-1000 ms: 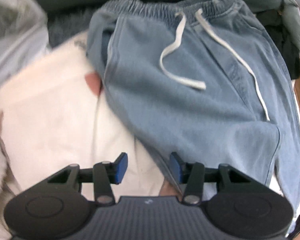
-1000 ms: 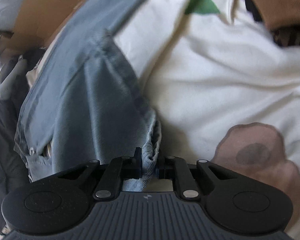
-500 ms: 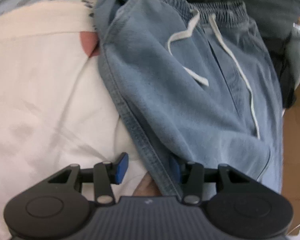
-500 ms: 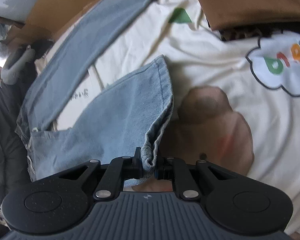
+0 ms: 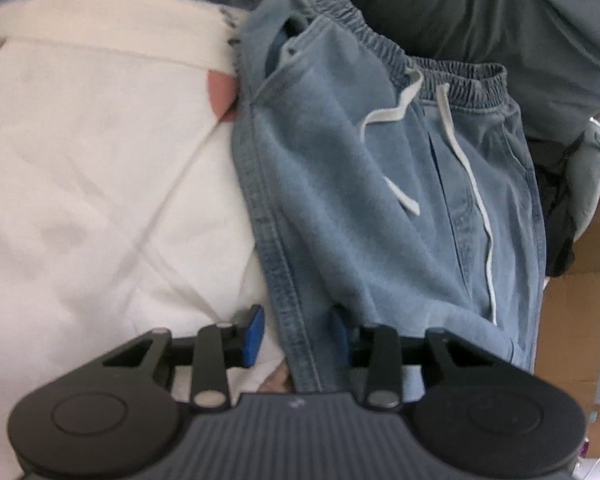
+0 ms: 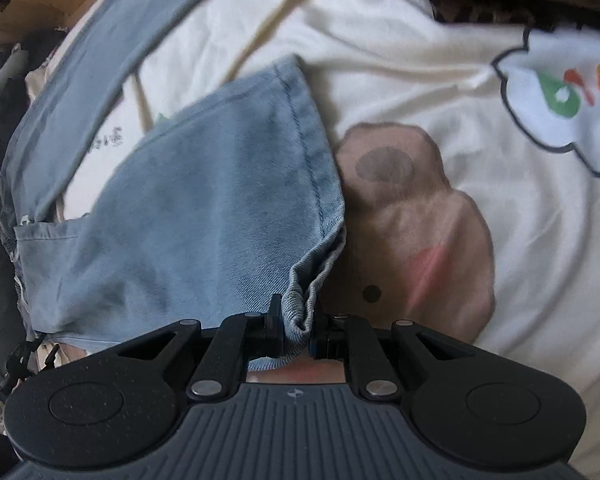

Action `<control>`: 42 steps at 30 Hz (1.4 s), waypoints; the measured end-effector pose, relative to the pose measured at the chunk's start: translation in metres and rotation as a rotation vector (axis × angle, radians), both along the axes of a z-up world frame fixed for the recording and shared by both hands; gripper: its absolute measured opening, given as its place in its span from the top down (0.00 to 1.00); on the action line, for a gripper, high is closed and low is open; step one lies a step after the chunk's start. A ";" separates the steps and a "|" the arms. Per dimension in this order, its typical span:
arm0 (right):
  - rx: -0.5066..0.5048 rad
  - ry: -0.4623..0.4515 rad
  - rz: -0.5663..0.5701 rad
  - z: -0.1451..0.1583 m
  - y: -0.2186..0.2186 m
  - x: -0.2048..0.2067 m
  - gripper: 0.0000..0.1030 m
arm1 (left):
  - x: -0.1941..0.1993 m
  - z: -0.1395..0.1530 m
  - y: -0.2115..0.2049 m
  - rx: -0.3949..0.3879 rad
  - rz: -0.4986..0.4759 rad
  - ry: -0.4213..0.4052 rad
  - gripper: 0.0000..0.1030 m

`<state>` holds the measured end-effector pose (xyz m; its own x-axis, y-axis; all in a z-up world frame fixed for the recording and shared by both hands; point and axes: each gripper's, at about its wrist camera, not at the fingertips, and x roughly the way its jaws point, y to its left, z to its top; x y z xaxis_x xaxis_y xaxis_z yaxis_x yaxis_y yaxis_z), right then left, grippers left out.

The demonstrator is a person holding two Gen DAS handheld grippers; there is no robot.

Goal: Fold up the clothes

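Underneath: a cream-white printed cloth (image 6: 400, 92) spreads below everything, with a brown cartoon figure (image 6: 416, 224) and a white cloud patch bearing coloured letters (image 6: 560, 92) printed on it.
Trousers: the light blue denim trousers with an elastic waistband (image 5: 360, 184) lie on the cream cloth, waistband at the far end in the left wrist view, one side seam running down toward the camera.
Leg: in the right wrist view one trouser leg (image 6: 204, 224) is doubled back over the cloth, its stitched hem beside the brown figure; the other leg (image 6: 112, 40) stretches away up-left.
Drawstring: a white cord (image 5: 412, 136) trails loose across the denim front.
Left gripper (image 5: 298, 334): blue-padded fingers apart, straddling the side seam, not pinching it.
Right gripper (image 6: 296, 326): fingers pressed together on a bunched corner of the leg hem.
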<state>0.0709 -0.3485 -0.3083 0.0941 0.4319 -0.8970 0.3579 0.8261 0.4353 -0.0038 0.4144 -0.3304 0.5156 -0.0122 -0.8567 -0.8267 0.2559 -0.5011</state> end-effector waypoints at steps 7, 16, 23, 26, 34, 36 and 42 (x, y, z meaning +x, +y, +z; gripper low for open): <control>0.004 -0.085 0.014 0.033 0.002 -0.023 0.91 | 0.016 0.002 0.002 0.021 -0.071 0.027 0.63; -0.017 -0.177 -0.064 0.057 0.006 -0.072 0.91 | -0.007 0.002 0.004 0.029 -0.018 0.012 0.92; -0.052 -0.186 -0.070 0.076 0.009 -0.087 0.91 | -0.018 0.027 0.006 0.054 -0.058 0.068 0.95; -0.060 -0.162 -0.074 0.072 0.008 -0.098 0.91 | -0.014 0.031 0.008 0.073 -0.110 0.086 0.95; -0.098 -0.063 -0.105 0.035 0.007 -0.141 0.89 | -0.001 0.030 0.003 0.124 -0.259 0.176 0.88; -0.101 -0.023 -0.120 0.022 0.004 -0.150 0.86 | 0.004 0.038 0.003 0.147 -0.272 0.171 0.86; -0.116 -0.096 -0.195 0.016 -0.022 -0.154 0.62 | 0.018 0.057 0.009 0.230 -0.345 0.171 0.69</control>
<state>-0.0831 -0.3709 -0.2925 0.2530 0.2919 -0.9224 0.4770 0.7918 0.3814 0.0146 0.4229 -0.2730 0.3651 0.0423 -0.9300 -0.7398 0.6195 -0.2623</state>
